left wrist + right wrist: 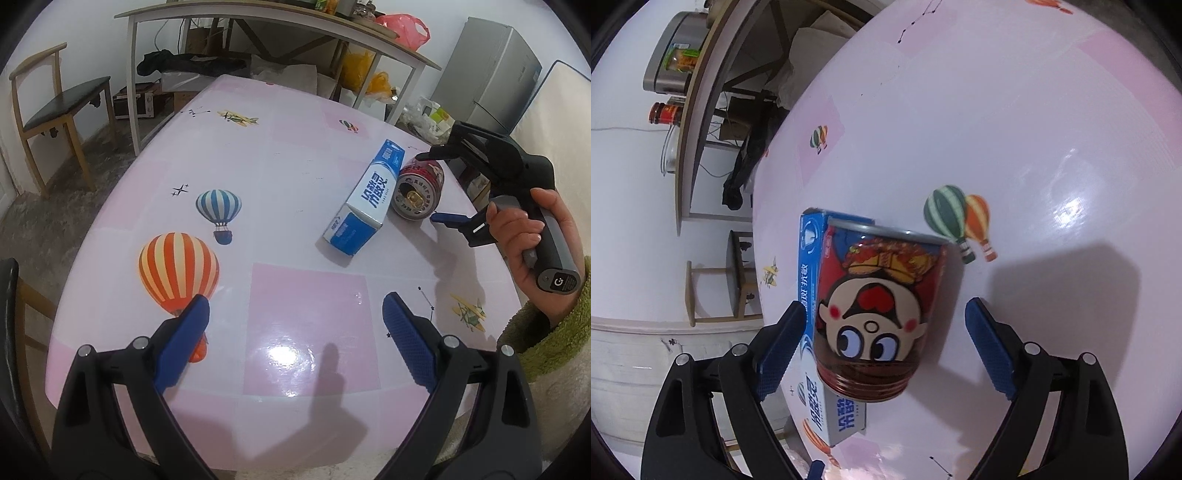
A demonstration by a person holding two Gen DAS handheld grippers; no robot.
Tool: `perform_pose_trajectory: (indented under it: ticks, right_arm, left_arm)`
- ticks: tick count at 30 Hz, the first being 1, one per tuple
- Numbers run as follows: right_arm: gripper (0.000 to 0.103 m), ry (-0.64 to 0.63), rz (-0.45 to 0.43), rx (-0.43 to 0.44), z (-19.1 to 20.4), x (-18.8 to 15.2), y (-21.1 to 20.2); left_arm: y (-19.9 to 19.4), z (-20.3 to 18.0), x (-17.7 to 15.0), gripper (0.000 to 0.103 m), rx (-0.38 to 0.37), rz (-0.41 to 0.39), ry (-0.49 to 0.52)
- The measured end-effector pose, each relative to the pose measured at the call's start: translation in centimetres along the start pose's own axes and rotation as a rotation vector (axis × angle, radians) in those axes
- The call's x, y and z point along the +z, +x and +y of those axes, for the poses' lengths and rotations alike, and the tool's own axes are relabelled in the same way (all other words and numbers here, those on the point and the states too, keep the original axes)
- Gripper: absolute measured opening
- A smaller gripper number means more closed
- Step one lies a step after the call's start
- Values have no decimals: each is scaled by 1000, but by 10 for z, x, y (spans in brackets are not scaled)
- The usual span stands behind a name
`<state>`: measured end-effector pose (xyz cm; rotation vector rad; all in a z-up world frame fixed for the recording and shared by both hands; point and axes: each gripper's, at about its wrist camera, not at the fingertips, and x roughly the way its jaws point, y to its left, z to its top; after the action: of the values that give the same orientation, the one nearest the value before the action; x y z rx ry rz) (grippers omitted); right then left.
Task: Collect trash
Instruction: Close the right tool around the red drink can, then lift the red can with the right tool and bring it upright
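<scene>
A red drink can with a cartoon face lies on its side on the pink table, touching a blue and white toothpaste box. My right gripper is open, its two fingers on either side of the can. In the right wrist view the can lies between the open blue fingers of my right gripper, with the box behind it on the left. My left gripper is open and empty above the table's near part.
A wooden chair stands at the far left. A white-framed side table with bags and boxes under it stands behind. A grey fridge is at the back right.
</scene>
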<state>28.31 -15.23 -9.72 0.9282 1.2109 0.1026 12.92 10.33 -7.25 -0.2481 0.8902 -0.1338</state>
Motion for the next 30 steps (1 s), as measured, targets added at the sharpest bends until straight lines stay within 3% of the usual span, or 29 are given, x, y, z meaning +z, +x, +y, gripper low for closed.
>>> perform_pose_trajectory:
  ticks: [3, 5, 7, 14, 18, 23, 30]
  right_arm:
    - [85, -2, -2, 14, 3, 0, 3]
    - [73, 0, 0, 18, 3, -2, 4]
    - [67, 10, 11, 36, 1, -4, 5]
    - [67, 26, 46, 59, -13, -10, -5]
    - [67, -29, 137, 33, -19, -22, -18]
    - [67, -5, 229, 54, -38, -42, -32]
    - [67, -123, 257, -57, -40, -67, -42]
  left_arm:
    - [-2, 3, -2, 91, 4, -3, -7]
    - [-4, 5, -2, 91, 4, -5, -14]
    - [-6, 8, -2, 91, 3, -7, -21]
    - [-10, 11, 0, 91, 6, -14, -20]
    - [-13, 12, -1, 91, 5, -24, -18]
    - [-9, 9, -3, 91, -15, -14, -26]
    - [-2, -4, -8, 91, -19, 24, 5]
